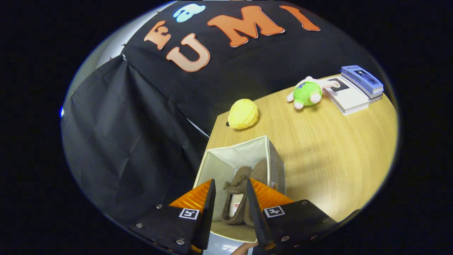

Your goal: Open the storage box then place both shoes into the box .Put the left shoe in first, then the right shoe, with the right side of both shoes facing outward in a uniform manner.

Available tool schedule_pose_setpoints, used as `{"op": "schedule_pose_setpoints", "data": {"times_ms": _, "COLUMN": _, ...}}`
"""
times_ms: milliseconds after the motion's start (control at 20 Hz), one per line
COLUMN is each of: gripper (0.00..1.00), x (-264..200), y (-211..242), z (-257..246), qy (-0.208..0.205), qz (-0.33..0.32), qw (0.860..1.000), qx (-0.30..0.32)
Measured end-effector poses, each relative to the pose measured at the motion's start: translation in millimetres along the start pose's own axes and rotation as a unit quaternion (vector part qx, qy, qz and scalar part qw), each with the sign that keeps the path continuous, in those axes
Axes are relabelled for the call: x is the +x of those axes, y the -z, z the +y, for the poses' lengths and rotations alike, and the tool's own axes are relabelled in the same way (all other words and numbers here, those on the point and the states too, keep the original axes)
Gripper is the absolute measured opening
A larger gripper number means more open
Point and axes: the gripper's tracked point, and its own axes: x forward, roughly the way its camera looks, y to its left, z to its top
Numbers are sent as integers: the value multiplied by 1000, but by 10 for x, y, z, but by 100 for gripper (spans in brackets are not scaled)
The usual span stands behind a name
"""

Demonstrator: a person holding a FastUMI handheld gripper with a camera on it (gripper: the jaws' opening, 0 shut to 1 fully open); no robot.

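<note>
Brown felt shoe [244, 193] sits inside the storage box [226, 161], which is already open, its pale fabric walls standing up and the lid out of the way. Box rests on the wooden table [336, 156], at the table edge nearest the booth's black cloth. Gripper [230, 198] hovers over the box mouth, fingers parted about a shoe-width, one on either side of the shoe; can't tell if the pads actually touch it, there looks to be a gap on the left finger's side, so I read it as open, not clamped. Looks like two brown shapes in the box, one behind the other, but can't say for sure whether that is both shoes or one shoe's heel and toe. Step judged: shoe placement into the box, either release of a shoe or a check of its lie. Next move likely calls for lifting straight up clear of the box walls without dragging the shoe, then confirming the second shoe and that the right sides face outward alike; orientation is not readable from here. Beyond the box on the table: yellow plush toy [242, 114] near, green plush toy [307, 94] farther, stack of books [355, 90] farthest from the box.
</note>
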Motion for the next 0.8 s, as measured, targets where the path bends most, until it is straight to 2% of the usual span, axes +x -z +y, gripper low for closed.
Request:
{"op": "schedule_pose_setpoints", "data": {"times_ms": 250, "gripper": 70, "x": -308, "y": -196, "z": -124, "qy": -20, "qz": -50, "qw": 998, "qx": -44}}
{"op": "schedule_pose_setpoints", "data": {"times_ms": 350, "gripper": 77, "x": -432, "y": -297, "z": -282, "qy": -11, "qz": -76, "qw": 995, "qx": -63}}
{"op": "schedule_pose_setpoints", "data": {"times_ms": 650, "gripper": 86, "x": -874, "y": -735, "z": -783, "qy": 18, "qz": -177, "qw": 978, "qx": -113}}
{"op": "schedule_pose_setpoints", "data": {"times_ms": 800, "gripper": 87, "x": -955, "y": -851, "z": -1092, "qy": 42, "qz": -205, "qw": 970, "qx": -123}}
